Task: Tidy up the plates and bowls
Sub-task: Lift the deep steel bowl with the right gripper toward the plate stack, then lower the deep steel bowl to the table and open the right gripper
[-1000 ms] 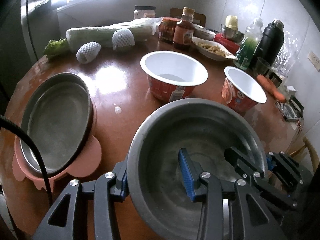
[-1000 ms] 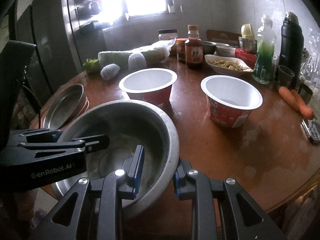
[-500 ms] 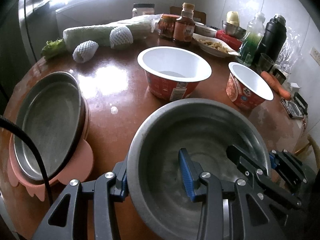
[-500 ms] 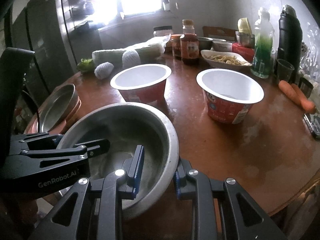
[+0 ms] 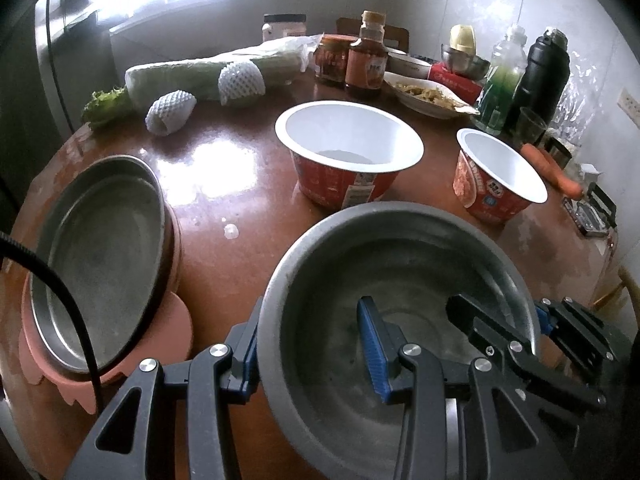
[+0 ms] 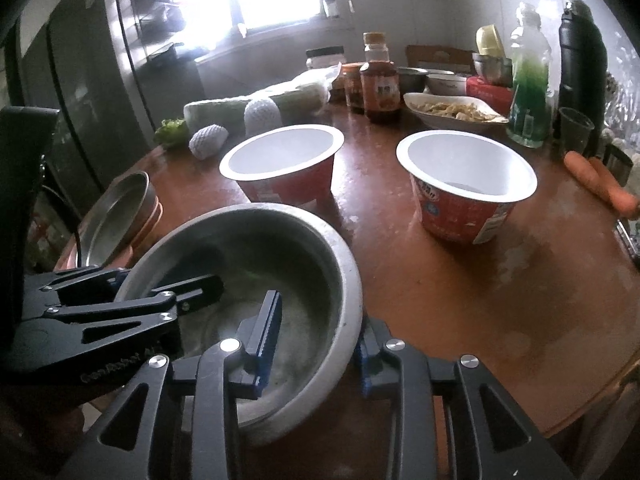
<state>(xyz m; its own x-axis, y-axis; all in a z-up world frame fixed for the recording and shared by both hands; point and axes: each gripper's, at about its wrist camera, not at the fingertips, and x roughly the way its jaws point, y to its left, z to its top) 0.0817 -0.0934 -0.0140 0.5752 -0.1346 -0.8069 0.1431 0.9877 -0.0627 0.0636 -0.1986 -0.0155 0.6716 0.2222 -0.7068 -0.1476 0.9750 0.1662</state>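
Note:
A large metal bowl (image 5: 400,272) (image 6: 248,248) sits at the near edge of the round brown table (image 5: 224,200). My left gripper (image 5: 310,346) (image 6: 168,284) is shut on the bowl's left rim, one finger outside and one inside. On the opposite rim, the jaws of my right gripper (image 6: 316,340) (image 5: 498,308) are opening, with the wall still between them. To the left, a metal plate (image 5: 100,248) (image 6: 116,212) rests on a pink plate (image 5: 172,320). Two white-lined red paper bowls (image 5: 348,148) (image 5: 500,168) stand behind.
Wrapped cabbage (image 5: 192,72), two foam-netted fruits (image 5: 170,112), sauce jars (image 5: 366,64), a dish of food (image 5: 424,94), a green bottle (image 5: 500,84), a black flask (image 5: 544,76) and carrots (image 5: 552,168) line the table's back and right. A black cable (image 5: 60,292) crosses the metal plate.
My right gripper's fingers have spread apart on the bowl's rim. The left gripper's hold on the bowl is unchanged, and the view has shifted only slightly.

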